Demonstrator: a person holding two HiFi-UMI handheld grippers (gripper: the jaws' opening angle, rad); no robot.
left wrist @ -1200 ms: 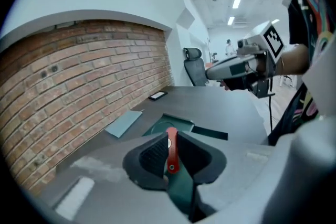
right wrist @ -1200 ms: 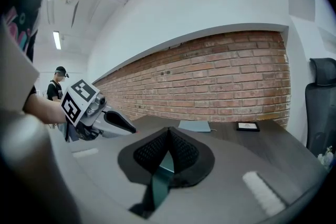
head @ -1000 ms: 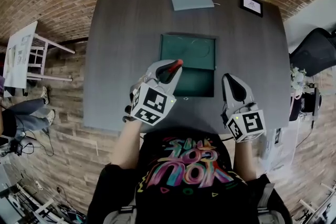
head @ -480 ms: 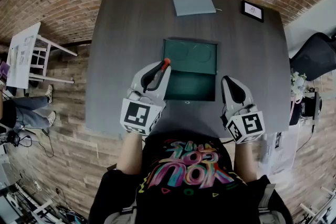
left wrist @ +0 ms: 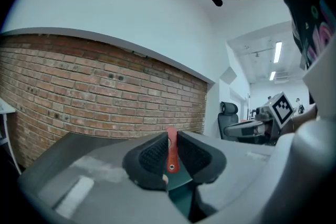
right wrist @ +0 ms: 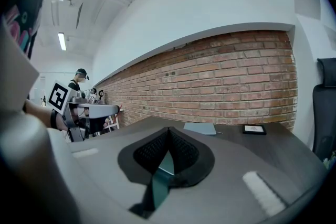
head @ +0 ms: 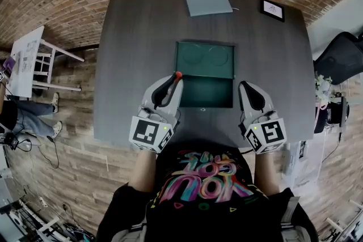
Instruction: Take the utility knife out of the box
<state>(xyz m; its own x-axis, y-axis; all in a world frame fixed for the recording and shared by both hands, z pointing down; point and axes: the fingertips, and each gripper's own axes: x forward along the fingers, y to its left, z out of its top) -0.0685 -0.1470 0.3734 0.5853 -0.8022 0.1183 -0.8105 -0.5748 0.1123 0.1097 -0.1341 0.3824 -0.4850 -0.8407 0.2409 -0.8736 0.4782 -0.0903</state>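
The red utility knife (left wrist: 171, 150) stands upright between the black pads of my left gripper (left wrist: 171, 159), which is shut on it. In the head view its red tip (head: 177, 74) pokes out of the left gripper (head: 169, 85), just off the left edge of the open dark green box (head: 205, 59) on the dark grey table (head: 133, 37). No other item shows inside the box. My right gripper (head: 250, 91) hovers by the box's right front corner. Its jaws meet at the tips (right wrist: 168, 135) with nothing between them.
At the table's far edge lie a grey-blue pad (head: 208, 3) and a small black-framed card (head: 272, 7). A white side table (head: 25, 59) stands off to the left, a black office chair (head: 340, 56) to the right. A person's legs (head: 25, 122) show at far left.
My left gripper, still holding the knife, has drawn leftward off the box and toward me while rolling. The right gripper has kept still.
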